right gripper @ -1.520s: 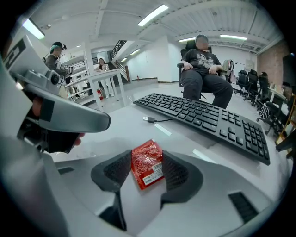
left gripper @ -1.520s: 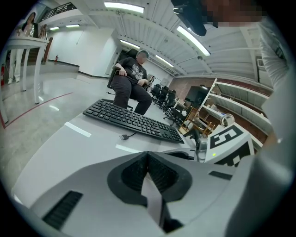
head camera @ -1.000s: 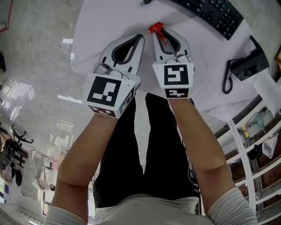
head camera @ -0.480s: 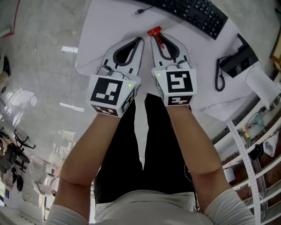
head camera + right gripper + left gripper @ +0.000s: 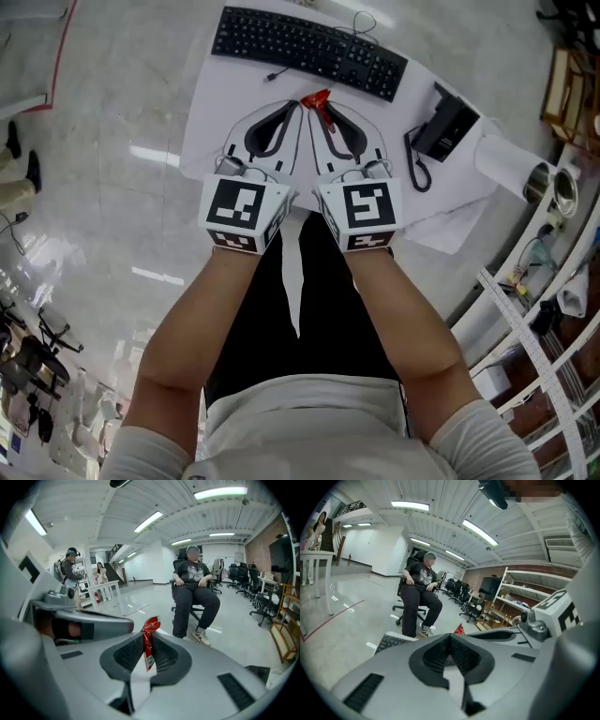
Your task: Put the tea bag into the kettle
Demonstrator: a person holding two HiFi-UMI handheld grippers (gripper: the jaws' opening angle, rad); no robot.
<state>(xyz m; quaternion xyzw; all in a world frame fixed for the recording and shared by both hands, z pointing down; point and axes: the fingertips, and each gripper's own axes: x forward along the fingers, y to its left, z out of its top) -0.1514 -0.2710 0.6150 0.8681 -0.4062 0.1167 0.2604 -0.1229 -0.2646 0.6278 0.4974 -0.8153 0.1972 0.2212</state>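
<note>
Lying past the tea bag (image 5: 317, 97): keyboard (image 5: 309, 52), telephone (image 5: 441, 131).

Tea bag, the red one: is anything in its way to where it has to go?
The tea bag is pinched in the right gripper. No kettle shows for sure; the shiny metal pots at the far right might be it. A black telephone and a white roll lie between.

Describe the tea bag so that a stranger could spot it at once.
Find the white table with the black keyboard; two grey grippers are held side by side above it. The tea bag is the small red packet pinched at the tips of the right gripper. Nothing else over the table is red, and the left gripper beside it holds nothing.
</note>
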